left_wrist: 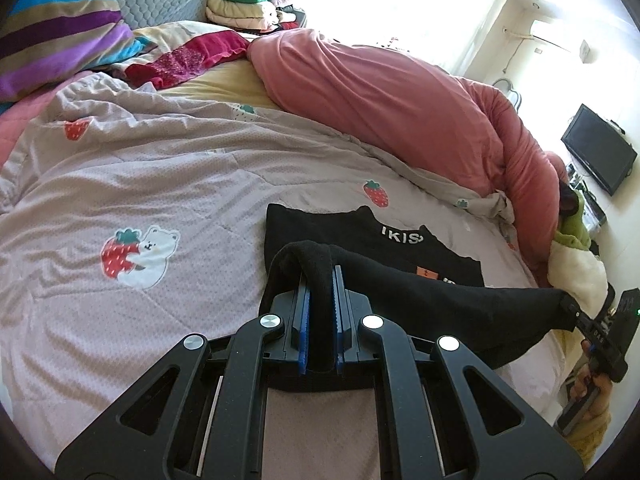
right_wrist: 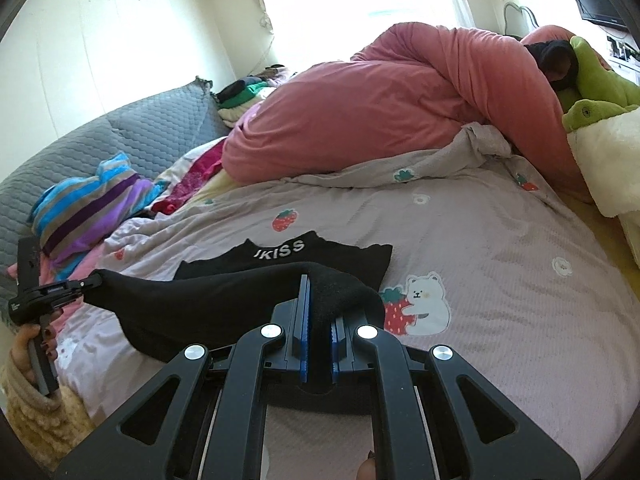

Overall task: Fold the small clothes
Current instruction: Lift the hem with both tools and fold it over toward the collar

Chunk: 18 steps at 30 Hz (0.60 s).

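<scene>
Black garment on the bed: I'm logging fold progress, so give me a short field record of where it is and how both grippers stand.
garment: black garment, white lettering, far part flat on the strawberry-print quilt
near edge: lifted, stretched between both grippers
left gripper: shut on one end of the lifted edge
right gripper: shut on the other end
fold state: not yet laid over
behind: pink duvet bunched

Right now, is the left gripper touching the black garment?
Touching. The left wrist view shows the left gripper shut on a fold of the black garment, cloth pinched between its blue pads. The right wrist view shows the same grip from across.
</scene>
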### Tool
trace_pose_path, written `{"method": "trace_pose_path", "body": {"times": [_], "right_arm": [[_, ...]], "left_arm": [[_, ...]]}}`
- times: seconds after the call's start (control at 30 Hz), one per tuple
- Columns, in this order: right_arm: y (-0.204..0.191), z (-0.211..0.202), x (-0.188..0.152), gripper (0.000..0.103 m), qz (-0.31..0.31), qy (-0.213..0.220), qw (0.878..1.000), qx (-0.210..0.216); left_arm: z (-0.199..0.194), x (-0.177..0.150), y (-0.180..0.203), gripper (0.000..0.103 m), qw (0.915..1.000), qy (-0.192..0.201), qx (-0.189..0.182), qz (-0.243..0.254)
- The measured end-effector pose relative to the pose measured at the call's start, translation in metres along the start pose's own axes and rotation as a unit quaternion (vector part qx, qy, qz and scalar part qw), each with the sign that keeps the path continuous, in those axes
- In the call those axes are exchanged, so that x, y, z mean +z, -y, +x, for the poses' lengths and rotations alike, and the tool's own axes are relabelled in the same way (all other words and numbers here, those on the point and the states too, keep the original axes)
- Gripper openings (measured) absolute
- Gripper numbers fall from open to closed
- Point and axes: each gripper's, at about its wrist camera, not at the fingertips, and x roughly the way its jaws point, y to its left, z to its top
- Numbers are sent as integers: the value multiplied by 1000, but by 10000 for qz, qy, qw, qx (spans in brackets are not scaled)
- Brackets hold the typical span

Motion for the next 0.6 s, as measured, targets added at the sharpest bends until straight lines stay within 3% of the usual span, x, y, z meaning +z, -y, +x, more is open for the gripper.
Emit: {"method": "trace_pose_path", "body": {"times": [0.6], "right_arm": [[9,62,5,7,-31,-339,9984,-462]], "left_arm": [[58,13,-5,4,9993,-229,273,112]]}}
